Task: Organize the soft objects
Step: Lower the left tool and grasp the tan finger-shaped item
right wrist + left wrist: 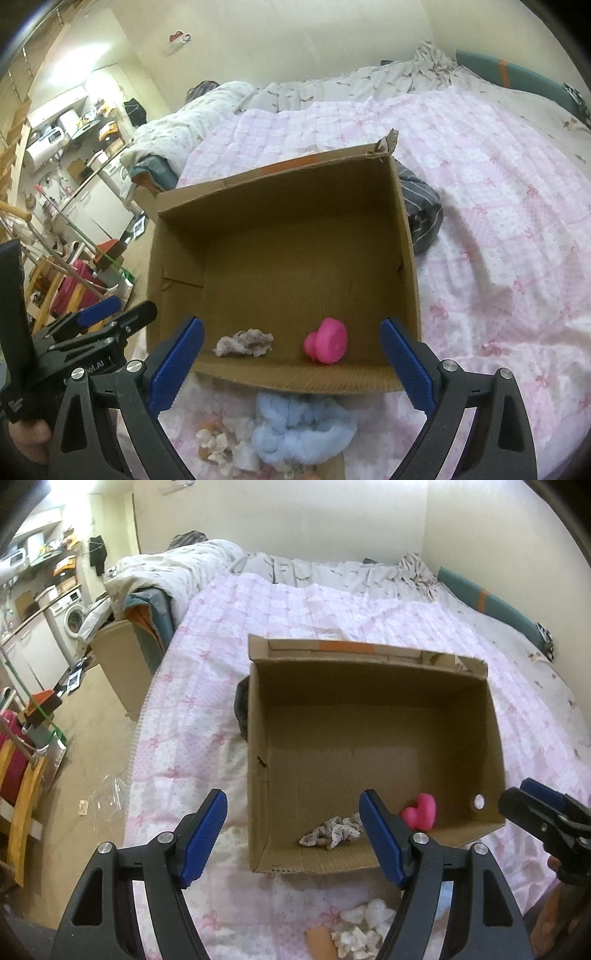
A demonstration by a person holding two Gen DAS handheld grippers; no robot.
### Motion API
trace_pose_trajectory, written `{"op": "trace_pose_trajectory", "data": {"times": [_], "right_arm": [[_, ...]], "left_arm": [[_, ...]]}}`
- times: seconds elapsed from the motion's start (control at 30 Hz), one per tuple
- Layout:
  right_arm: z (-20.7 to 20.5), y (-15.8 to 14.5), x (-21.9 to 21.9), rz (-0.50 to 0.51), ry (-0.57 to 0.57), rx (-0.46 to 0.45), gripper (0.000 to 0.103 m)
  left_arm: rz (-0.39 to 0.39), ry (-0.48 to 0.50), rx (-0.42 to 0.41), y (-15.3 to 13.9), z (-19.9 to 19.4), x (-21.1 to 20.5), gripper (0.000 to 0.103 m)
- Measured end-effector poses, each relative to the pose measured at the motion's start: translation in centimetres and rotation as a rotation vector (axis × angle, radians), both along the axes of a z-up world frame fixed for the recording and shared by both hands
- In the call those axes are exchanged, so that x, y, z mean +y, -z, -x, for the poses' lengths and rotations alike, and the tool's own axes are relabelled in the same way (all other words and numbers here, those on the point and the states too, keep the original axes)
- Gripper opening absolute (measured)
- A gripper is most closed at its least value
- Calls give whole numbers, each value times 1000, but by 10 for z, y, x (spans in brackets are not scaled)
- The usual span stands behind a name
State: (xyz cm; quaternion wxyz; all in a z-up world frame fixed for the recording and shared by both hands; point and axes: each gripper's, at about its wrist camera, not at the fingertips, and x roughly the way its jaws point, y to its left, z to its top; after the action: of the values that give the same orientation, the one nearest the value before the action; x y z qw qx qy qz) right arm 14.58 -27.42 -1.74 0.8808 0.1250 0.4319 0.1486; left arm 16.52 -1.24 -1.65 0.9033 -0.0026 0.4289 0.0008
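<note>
A: What lies nearest the cameras?
B: On the bed, just before the box's near wall, a fluffy light-blue cloth (299, 432) and a cluster of white crumpled bits (225, 445), with a small orange piece (320, 941) beside them.
A: And the grippers?
B: The left gripper (293, 834) has its jaws apart with nothing between the blue pads. The right gripper (291, 365) stands with its jaws wide apart, also empty. Both hang above the box's near edge.
A: What is in the box?
B: The open cardboard box (404, 236) holds a beige lace scrunchie (245, 342) and a pink rubber toy (327, 341), near each other but not touching, both close to the near wall.
A: Beyond it?
B: A grey striped garment (421, 214) lies against the box's outer wall on the pink bow-print quilt (498, 206). Farther back sits a rumpled pale duvet (177, 572), and a washing machine (74, 618) stands off in the room.
</note>
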Motion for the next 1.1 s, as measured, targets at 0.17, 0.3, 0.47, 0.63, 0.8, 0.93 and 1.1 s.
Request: {"op": "trace_pose_trajectory", "data": {"times": [0.17,0.3,0.47,0.63,0.8,0.93,1.1], "right_arm": [[18,-24,-4,-59,-14,-38,102],[33,-39,1,-48,-36,-61,102],[41,-42,2,-20,-41,-53,102],[48,-35,-7,25,19,-23,102],[49,0,-20,-23,30,100,102],[47,17,-24,-43,64,178,102],[46,24,-22,-33,78,195,102]], "left_arm": [[4,-40,-13,-13,17,12,71],[44,-55,6,-19,30,17,71],[38,-60,13,-23,44,19,71],[63,-101,81,-6,50,29,71],[56,-173,218,35,47,43,71],[128,-179,373,73,43,48,71],[164,-111,517,107,46,30,55]]}}
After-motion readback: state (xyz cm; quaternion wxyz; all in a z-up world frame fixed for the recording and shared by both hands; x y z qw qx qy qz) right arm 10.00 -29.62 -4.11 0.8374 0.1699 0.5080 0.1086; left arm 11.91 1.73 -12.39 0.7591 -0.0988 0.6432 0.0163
